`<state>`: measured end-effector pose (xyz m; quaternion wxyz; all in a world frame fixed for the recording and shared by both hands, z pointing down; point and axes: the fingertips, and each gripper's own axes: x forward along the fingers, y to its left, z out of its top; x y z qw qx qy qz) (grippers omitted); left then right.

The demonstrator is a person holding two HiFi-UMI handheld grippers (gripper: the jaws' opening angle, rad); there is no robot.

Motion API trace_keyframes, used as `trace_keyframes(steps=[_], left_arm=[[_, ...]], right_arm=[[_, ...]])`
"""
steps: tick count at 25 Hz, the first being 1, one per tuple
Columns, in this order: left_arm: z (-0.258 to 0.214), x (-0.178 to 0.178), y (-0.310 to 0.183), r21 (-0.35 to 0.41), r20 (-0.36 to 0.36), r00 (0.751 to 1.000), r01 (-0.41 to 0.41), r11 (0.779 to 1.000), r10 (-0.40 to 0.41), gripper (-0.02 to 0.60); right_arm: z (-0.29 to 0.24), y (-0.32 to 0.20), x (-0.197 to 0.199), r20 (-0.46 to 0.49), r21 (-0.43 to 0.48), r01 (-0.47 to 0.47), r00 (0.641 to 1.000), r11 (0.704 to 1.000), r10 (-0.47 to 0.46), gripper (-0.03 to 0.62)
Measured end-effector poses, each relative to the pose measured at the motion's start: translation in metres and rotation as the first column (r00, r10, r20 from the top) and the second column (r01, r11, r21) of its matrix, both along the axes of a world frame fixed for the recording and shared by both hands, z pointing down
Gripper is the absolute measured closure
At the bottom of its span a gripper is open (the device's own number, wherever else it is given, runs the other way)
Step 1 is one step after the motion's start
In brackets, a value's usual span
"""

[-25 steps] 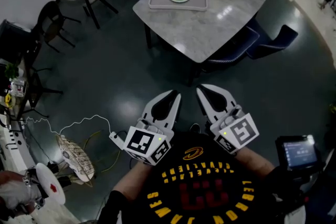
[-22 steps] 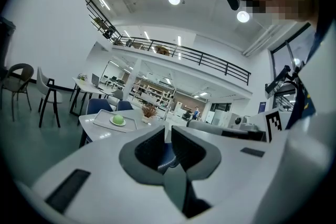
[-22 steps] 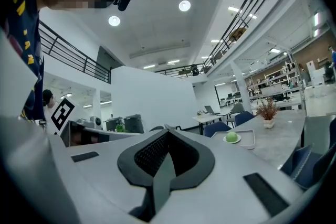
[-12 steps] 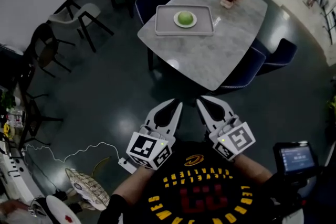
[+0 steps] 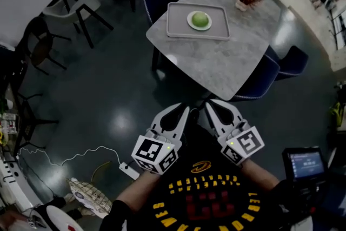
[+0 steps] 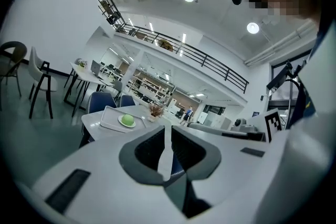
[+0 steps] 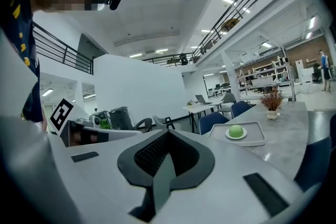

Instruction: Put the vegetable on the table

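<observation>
Approach stage. Left gripper (image 5: 183, 111) and right gripper (image 5: 208, 105) held closed, empty. Vegetable (image 5: 200, 19) on tray (image 5: 178, 28) must be reached, jaws opened.

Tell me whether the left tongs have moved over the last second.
Yes. The left tongs have come closer to the grey table; the gap between their tips and its near corner has shrunk.

Your vegetable (image 5: 200, 19) is a round, pale green ball, whole and smooth-looking. It sits on a small white plate (image 5: 190, 21) near the middle of the grey tray (image 5: 177, 23), touching only the plate. The tray lies flat on the light, marbled table (image 5: 227, 62), at the table's far-left corner as you look down.
</observation>
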<state>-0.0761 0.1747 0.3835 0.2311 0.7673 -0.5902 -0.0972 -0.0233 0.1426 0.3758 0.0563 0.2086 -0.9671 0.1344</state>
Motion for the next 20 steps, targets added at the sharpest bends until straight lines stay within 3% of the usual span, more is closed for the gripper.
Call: trace_keyframes(steps=[11, 20], left_arm=[[-0.003, -0.063, -0.060, -0.016, 0.054, 0.994, 0.092, 0.996, -0.091, 0.540], [-0.009, -0.068, -0.147, -0.034, 0.088, 0.992, 0.091, 0.995, -0.088, 0.540]], right_arm=[[-0.001, -0.070, -0.063, 0.052, -0.013, 0.080, 0.995, 0.997, -0.080, 0.589], [0.000, -0.168, -0.061, 0.101, -0.084, 0.056, 0.994, 0.995, -0.047, 0.589]])
